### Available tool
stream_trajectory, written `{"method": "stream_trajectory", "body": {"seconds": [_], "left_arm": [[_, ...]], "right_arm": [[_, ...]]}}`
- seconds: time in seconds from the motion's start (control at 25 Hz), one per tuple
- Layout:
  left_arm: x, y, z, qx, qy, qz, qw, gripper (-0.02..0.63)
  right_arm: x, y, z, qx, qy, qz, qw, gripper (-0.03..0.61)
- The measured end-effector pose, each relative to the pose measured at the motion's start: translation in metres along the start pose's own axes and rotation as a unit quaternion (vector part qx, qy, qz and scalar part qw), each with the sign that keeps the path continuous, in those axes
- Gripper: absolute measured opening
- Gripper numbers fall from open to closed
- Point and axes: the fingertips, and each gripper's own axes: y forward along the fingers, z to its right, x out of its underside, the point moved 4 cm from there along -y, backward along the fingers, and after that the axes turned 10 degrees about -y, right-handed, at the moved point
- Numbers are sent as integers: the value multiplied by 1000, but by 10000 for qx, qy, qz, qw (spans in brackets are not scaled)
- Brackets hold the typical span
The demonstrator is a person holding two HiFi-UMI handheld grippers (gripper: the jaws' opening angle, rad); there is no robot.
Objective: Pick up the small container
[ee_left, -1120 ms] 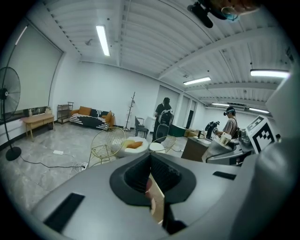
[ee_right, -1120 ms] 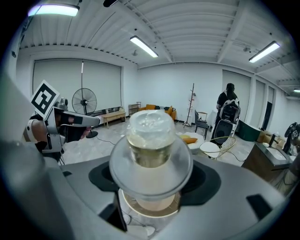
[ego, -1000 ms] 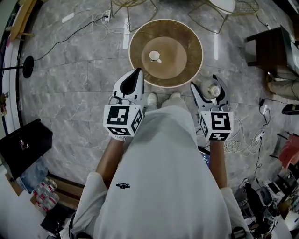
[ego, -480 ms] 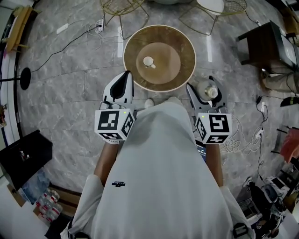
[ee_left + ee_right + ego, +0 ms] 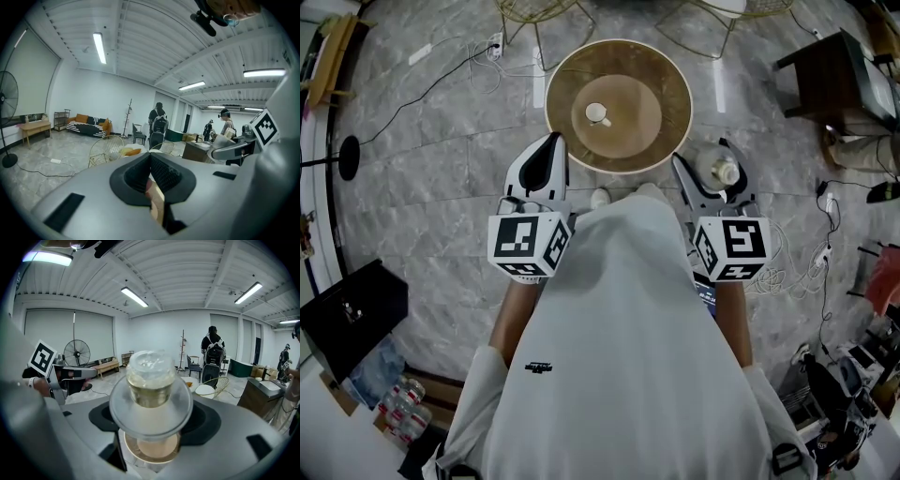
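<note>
**Container held in the right hand-held gripper, beside the desk**

The right hand-held gripper is clamped on the container, a small clear jar, and holds it up in the air over the floor. In the right gripper view the container fills the space between the two jaws. Its wide clear disc and rounded clear top face the camera, and a tan part shows lower down between the jaws. In the head view the container hangs just off the right edge of the round desk, not over it.

The left hand-held gripper is closed with nothing in it. In the left gripper view its two dark pads meet, and only a thin sliver shows between them. It points at the desk's near left edge.

A white cup stands on the desk's inner disc, left of centre and well apart from both grippers. The person stands close to the desk's near edge, with one gripper on either side of the body.
</note>
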Motion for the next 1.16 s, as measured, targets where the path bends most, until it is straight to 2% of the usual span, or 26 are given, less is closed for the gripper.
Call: {"method": "stream_trajectory", "body": {"seconds": [0.32,1.16], "left_arm": [[-2,-4,3,66,-1,-1,10000,18],[6,-15,16,163,5,-32,9999,18]], "right_arm": [[-5,-2,-3,-50,-140,71,9999,337],[13,-13,-14,-126,63,-15,9999,337]]}}
